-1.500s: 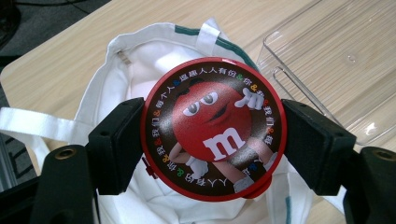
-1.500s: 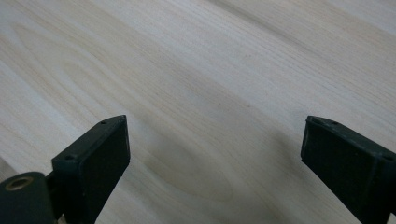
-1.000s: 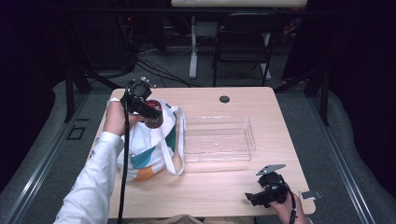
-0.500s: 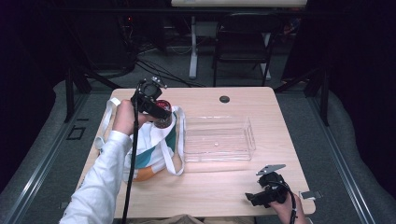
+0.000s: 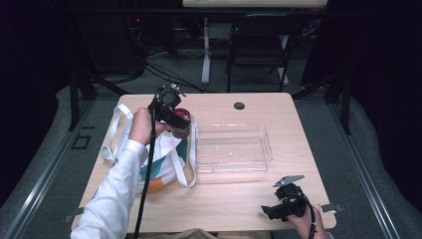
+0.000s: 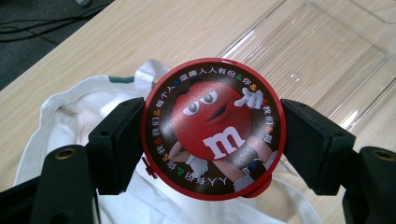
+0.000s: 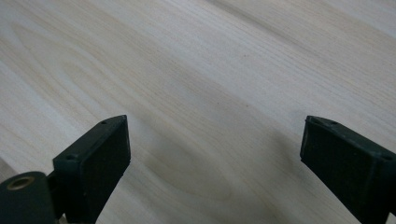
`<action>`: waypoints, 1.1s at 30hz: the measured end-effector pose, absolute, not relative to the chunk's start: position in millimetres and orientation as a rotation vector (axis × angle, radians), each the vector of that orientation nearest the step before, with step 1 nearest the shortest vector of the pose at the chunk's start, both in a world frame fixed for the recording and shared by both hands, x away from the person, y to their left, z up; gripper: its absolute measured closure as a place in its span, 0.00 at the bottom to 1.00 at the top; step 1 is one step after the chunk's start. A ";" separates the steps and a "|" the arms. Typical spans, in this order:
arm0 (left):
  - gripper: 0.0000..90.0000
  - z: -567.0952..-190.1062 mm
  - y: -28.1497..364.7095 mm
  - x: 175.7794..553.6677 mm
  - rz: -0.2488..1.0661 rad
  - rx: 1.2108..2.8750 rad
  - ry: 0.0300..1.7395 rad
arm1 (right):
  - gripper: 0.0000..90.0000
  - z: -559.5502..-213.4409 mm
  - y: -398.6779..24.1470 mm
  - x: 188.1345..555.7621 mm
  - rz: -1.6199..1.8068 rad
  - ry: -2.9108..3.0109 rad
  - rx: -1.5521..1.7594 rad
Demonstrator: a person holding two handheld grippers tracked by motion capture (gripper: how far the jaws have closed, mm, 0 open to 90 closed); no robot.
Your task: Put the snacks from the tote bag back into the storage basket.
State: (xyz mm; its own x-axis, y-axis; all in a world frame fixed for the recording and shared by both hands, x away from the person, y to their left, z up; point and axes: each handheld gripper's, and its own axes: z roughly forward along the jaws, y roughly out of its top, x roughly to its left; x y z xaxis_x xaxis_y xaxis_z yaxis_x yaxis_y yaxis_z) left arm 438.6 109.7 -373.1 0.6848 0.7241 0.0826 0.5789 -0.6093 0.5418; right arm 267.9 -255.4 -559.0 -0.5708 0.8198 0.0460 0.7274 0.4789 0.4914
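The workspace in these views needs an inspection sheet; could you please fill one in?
Surface: pale wooden table, round black grommet near the far edge.
Job's things: round red candy tin held over the white tote bag; clear plastic tray beside the bag, nothing in it.
Clutter: nothing seen.
Grippers: left gripper shut on the tin's sides; right gripper open over bare wood.
Cables: black cable hangs from the left gripper.
Surroundings: dark floor, folding chair behind the table.
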 end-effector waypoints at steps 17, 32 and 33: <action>0.29 -373.0 84.9 434.7 0.393 2.433 0.953 | 0.09 -559.0 -255.2 267.8 0.720 2.527 1.351; 0.29 -381.4 50.1 427.2 0.331 2.436 0.893 | 0.09 -559.1 -255.8 267.2 0.720 2.523 1.349; 0.29 -381.5 48.9 426.9 0.328 2.441 0.887 | 0.09 -559.3 -255.6 267.2 0.721 2.521 1.353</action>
